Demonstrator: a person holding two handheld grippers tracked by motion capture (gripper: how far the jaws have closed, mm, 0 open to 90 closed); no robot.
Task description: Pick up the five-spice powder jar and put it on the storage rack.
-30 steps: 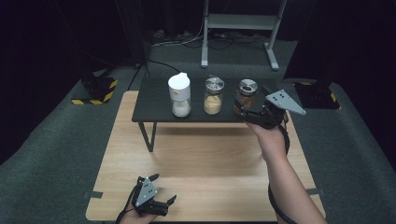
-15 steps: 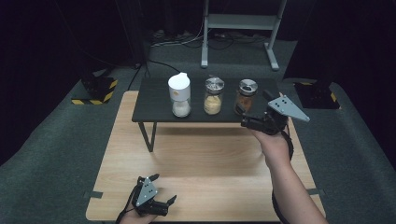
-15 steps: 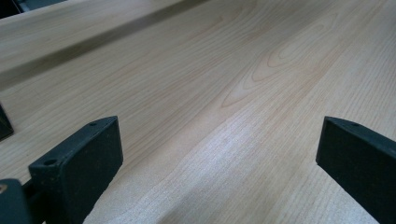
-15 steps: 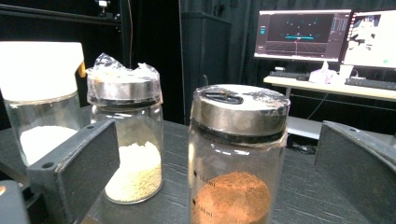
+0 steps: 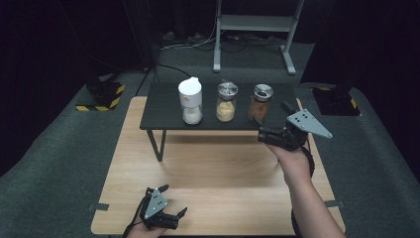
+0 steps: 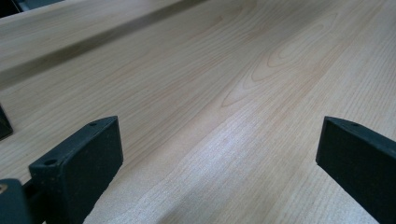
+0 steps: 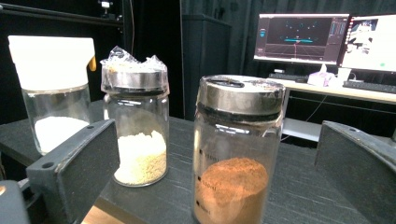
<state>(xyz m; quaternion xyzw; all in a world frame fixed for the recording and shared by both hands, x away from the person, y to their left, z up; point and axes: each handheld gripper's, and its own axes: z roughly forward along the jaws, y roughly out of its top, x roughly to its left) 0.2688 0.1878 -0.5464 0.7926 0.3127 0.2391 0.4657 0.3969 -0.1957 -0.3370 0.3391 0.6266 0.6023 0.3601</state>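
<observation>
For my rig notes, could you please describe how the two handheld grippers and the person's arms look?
Both grippers are black, each with two flat, blocky black jaws. The right gripper carries a grey three-cornered plate dotted with small holes; the left gripper has a smaller grey plate and a dark trailing cable. The forearms are bare, without sleeves.

On the black shelf [image 5: 163,116], a white-lidded jar [image 5: 190,101] of white powder stands at nine o'clock of the jar of pale grains [image 5: 226,102]. Two lit monitors [image 7: 303,38] glow at two o'clock. The wooden table [image 5: 218,168] lies below.
</observation>
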